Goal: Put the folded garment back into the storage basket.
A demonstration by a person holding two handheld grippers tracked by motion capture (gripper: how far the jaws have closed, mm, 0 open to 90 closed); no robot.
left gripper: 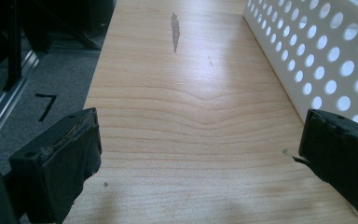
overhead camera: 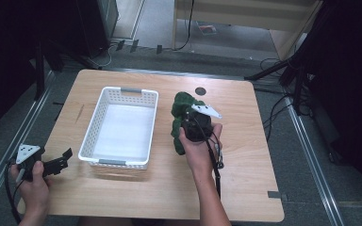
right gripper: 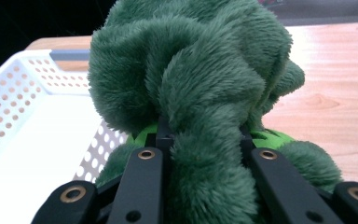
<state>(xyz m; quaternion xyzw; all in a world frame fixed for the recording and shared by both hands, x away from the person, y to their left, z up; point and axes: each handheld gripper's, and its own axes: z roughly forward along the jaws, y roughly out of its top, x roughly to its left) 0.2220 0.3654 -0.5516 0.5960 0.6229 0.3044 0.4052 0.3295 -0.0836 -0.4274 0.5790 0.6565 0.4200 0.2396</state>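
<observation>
A: Plush, dark green and shaggy, sat pinched between the jaws of the right gripper, which had clamped onto a thick fold of its fur above the wooden table.

B: And where was the toy relative to the white basket?

A: Just beside the basket's right wall, held over the tabletop in the person's right hand, not inside the basket.

B: What about the left gripper?

A: Its jaws stood wide apart with nothing between them, low over the table's near left corner, close to the basket's perforated side.
</observation>
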